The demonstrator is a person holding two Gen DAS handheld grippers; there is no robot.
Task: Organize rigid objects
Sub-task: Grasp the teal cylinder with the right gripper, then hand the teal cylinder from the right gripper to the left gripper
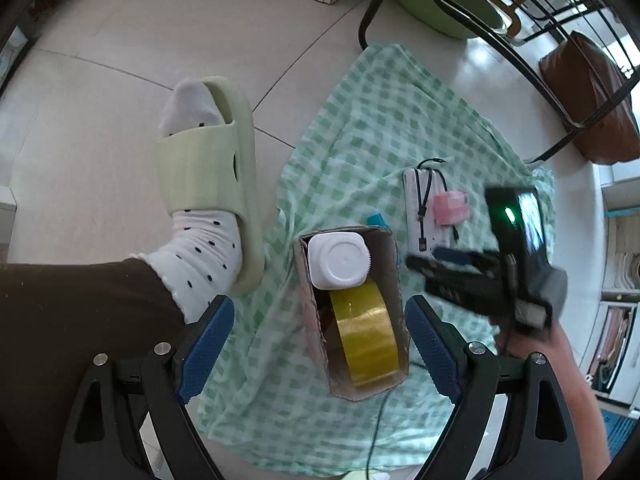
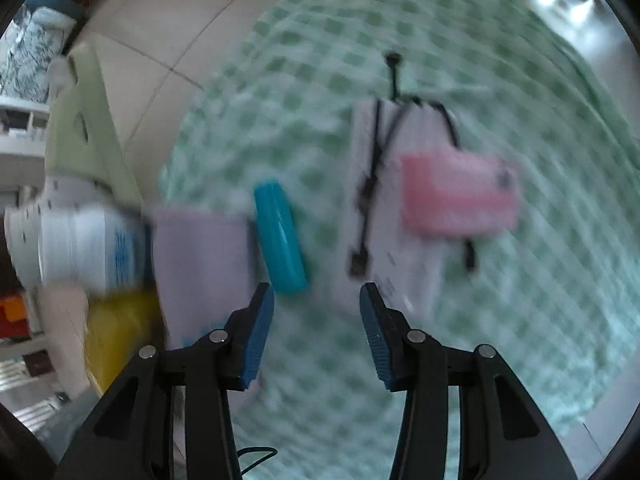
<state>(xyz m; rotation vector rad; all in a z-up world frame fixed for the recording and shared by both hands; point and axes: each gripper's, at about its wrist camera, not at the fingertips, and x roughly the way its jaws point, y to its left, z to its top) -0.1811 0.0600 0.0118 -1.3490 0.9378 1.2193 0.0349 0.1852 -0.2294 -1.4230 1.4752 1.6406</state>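
Lying on the floor [image 1: 100, 40] is the biggest thing, a green checked cloth [image 1: 380, 120], and it has folds, so anything set down badly could slide or tip. A foot in a pale green slipper [image 1: 208, 168] rests just beside the cloth, and a bump from it could push the things around. Next comes the cardboard box [image 1: 394, 264], open at the top, with a white bottle [image 1: 338, 260] and a roll of yellow tape [image 1: 366, 332] already inside. The box is narrow and nearly full, so one more thing pushed in hard could knock it over or spill it. The left hand-held gripper [image 1: 320, 344] hangs above the box with its jaws wide apart and nothing in them. A white power bank [image 2: 384, 208] lies near the box with black cords and a small pink case [image 2: 456, 196] on top; lifting the bank could make the case slip off, and the cords could snag. The right hand-held gripper [image 2: 316, 340] has its jaws partly apart and holds nothing. Its view is blurry, so I think, but cannot be sure, that it is heading for the little teal tube [image 2: 280, 236] beside the box. The tube is round and could roll away if the jaws catch only its end.
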